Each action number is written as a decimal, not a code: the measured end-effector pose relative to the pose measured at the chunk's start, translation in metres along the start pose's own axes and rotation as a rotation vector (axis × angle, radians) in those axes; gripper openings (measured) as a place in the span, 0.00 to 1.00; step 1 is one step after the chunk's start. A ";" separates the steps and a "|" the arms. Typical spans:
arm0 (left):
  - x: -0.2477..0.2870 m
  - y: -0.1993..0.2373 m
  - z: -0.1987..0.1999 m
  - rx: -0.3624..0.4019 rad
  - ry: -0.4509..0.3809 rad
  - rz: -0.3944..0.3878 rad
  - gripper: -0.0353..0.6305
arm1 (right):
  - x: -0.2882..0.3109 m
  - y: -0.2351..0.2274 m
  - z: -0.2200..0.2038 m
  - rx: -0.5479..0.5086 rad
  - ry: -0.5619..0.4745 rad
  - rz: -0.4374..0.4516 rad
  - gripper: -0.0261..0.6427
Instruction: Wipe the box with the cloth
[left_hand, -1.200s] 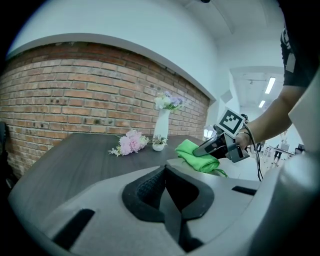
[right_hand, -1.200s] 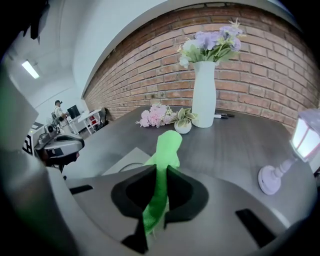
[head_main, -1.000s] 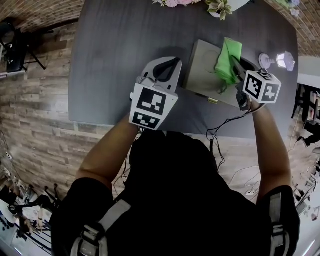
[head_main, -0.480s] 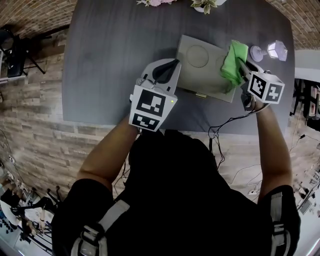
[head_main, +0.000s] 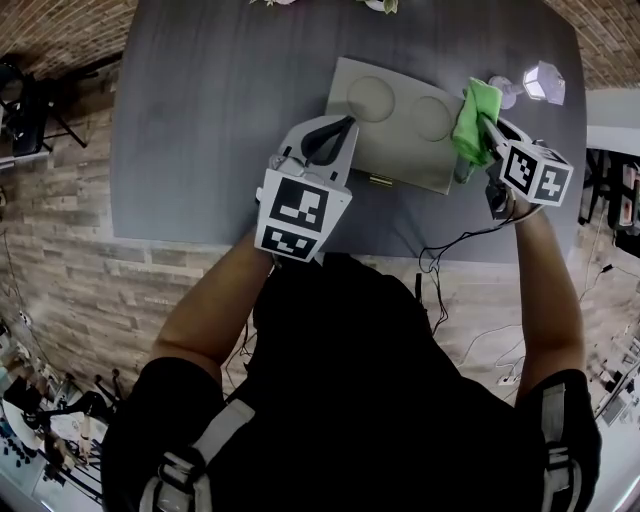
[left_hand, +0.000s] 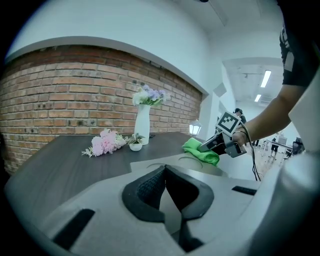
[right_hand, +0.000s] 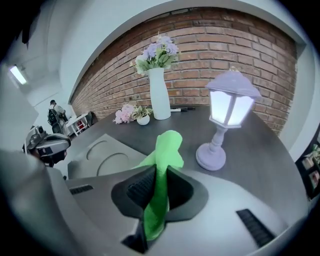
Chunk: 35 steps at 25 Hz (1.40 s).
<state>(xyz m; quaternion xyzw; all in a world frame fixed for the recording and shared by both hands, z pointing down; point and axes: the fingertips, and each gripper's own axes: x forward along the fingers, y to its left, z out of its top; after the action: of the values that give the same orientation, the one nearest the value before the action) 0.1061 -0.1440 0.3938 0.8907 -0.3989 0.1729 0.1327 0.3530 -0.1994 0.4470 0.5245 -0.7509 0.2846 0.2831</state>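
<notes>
cloth (head_main: 474, 118): I've swept it right, onto the box (head_main: 390, 125) right edge
right claw (head_main: 485, 128): clamped on cloth
left claw (head_main: 342, 128): closed, empty
task: this pass nearly done, I reckon

Bright even indoor light; strong fisheye edges; lit lamp (right_hand: 233, 114) glows.

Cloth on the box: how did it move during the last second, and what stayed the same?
The right gripper dragged the cloth rightwards across the lid of the box to its right end, uncovering two round recesses. It stays shut on the cloth. The left gripper stayed shut and empty beside the box's near edge.
</notes>
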 end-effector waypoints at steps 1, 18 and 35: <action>0.002 -0.003 0.000 0.004 0.002 -0.003 0.06 | -0.002 -0.004 -0.002 0.006 0.000 -0.004 0.10; -0.025 0.001 0.008 0.015 -0.035 -0.006 0.07 | -0.037 0.009 0.016 0.027 -0.067 -0.032 0.10; -0.136 0.105 -0.029 -0.082 -0.083 0.120 0.06 | 0.029 0.257 0.070 -0.036 -0.090 0.266 0.10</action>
<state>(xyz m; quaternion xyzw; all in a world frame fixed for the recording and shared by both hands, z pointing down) -0.0644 -0.1105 0.3743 0.8655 -0.4634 0.1269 0.1416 0.0920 -0.1943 0.3870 0.4274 -0.8306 0.2823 0.2184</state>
